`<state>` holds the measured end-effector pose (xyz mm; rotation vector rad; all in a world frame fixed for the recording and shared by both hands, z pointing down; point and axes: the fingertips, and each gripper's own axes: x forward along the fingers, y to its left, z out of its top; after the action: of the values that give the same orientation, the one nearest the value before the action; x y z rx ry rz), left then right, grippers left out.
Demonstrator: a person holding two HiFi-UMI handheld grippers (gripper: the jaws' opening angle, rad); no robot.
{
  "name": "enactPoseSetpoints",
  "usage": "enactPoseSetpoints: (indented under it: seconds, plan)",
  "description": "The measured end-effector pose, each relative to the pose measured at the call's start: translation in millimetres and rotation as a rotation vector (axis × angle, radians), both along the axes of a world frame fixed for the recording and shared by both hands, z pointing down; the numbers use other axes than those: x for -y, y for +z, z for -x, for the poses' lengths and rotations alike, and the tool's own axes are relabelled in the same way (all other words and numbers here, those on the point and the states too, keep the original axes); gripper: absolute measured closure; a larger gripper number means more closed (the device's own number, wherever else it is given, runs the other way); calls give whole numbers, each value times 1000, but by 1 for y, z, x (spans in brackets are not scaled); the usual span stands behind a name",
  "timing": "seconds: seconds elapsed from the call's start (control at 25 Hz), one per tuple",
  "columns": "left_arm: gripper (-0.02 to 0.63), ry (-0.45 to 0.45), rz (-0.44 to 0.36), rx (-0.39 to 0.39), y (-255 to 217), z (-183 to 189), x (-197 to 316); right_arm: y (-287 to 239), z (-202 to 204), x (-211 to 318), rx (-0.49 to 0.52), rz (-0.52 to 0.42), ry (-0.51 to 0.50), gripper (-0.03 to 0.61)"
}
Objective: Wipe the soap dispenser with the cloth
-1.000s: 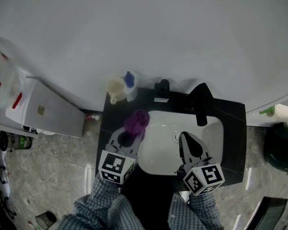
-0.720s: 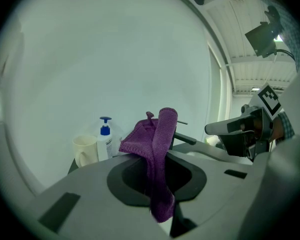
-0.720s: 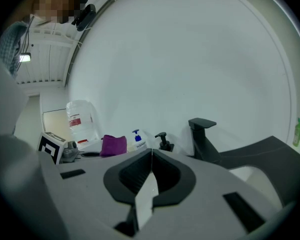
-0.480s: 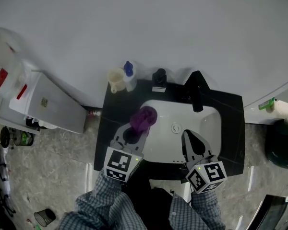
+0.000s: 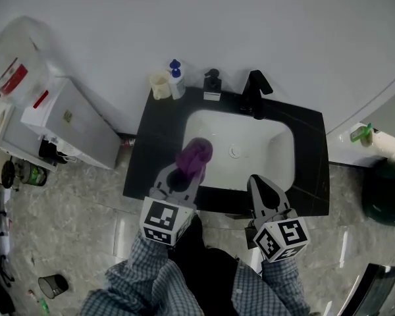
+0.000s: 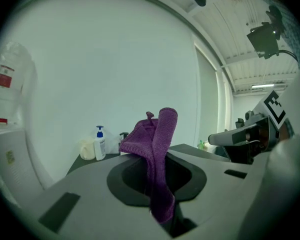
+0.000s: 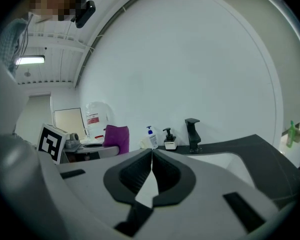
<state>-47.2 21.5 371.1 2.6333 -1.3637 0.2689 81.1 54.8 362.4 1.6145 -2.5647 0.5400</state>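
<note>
at the far left a white cabinet [image 5: 66, 133] stands beside the black worktop [image 5: 157, 143]. along the worktop's back edge, against the wall, a cream cup [image 5: 160, 84] sits just beside a white pump bottle with a blue top [image 5: 176, 79]. further right stands the black soap dispenser [image 5: 212, 85] with a pale label, well apart from both hand-held grippers. right of it is the black tap [image 5: 254, 93], behind the white basin [image 5: 263, 143]. the left hand-held gripper [image 5: 183, 178] hangs over the basin's left front rim, its jaws clamped on a purple cloth [image 5: 195, 157], which bunches up above the tips and hangs down between them. the right hand-held gripper [image 5: 257, 184] is at the front edge of the worktop, its jaws pressed together with nothing between them.
</note>
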Motion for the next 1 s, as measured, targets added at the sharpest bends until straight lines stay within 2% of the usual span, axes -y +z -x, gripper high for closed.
enactPoseSetpoints:
  seconds: [0.24,0.56,1.0]
  plan:
    - [557,-59,-18,-5,-2,3,-59,5,-6,-57,1,-7,-38,560]
    - [557,-110,-25,9,-9,19,-120,-4,8,-119,-4,-18,-96,560]
    - [557,-88,-22,-20,-27,33,-149,-25,29,-129,3,-51,-83,560]
